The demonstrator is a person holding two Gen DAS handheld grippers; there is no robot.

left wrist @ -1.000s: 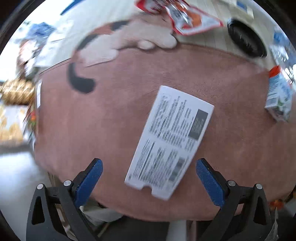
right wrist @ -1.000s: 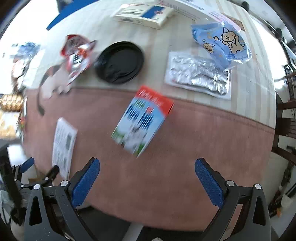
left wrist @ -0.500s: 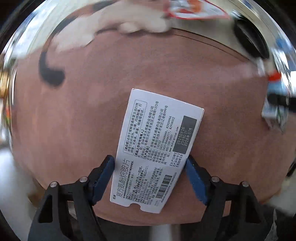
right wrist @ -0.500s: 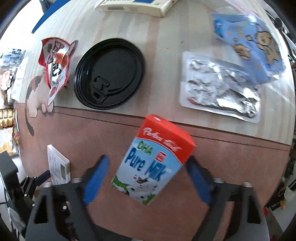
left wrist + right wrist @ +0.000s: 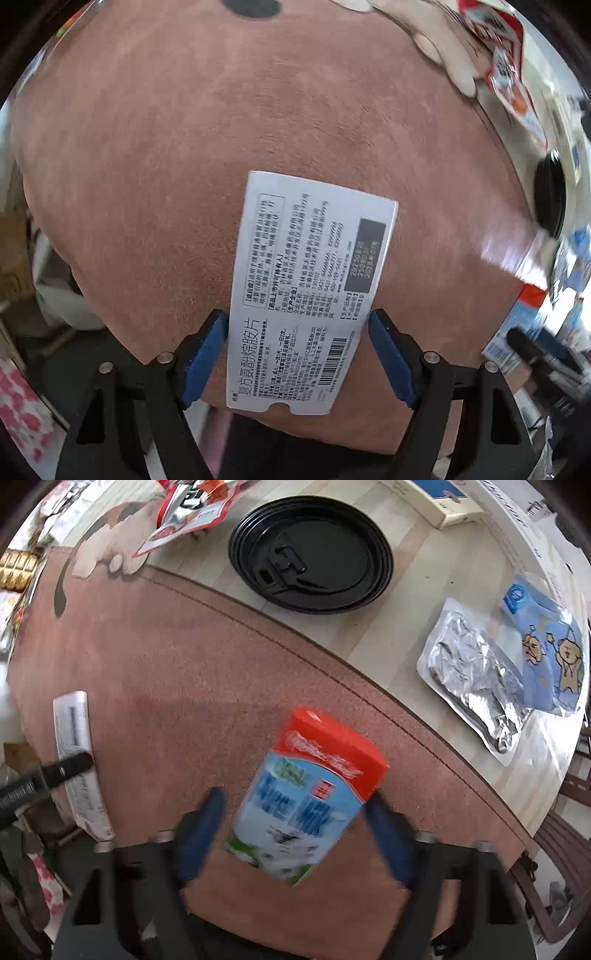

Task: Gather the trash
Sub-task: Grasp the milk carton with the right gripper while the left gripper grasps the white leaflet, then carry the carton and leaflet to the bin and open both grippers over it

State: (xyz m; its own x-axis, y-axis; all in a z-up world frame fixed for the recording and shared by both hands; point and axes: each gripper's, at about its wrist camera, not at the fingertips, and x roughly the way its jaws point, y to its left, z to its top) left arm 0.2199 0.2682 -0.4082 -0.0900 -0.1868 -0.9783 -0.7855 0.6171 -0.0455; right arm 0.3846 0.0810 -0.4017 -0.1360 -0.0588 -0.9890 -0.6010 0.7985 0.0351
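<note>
Left gripper fingers clamp medicine box; right gripper blurred — opening around milk carton.

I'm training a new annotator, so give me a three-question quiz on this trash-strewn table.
1. True or false: the red-topped blue milk carton lies on the pink mat.
2. Which thing sits between the pads of the left tool? A) white printed cardboard box B) silver foil pouch C) red snack wrapper
3. What colour is the round plastic lid?
Key: 1 true; 2 A; 3 black.
</note>
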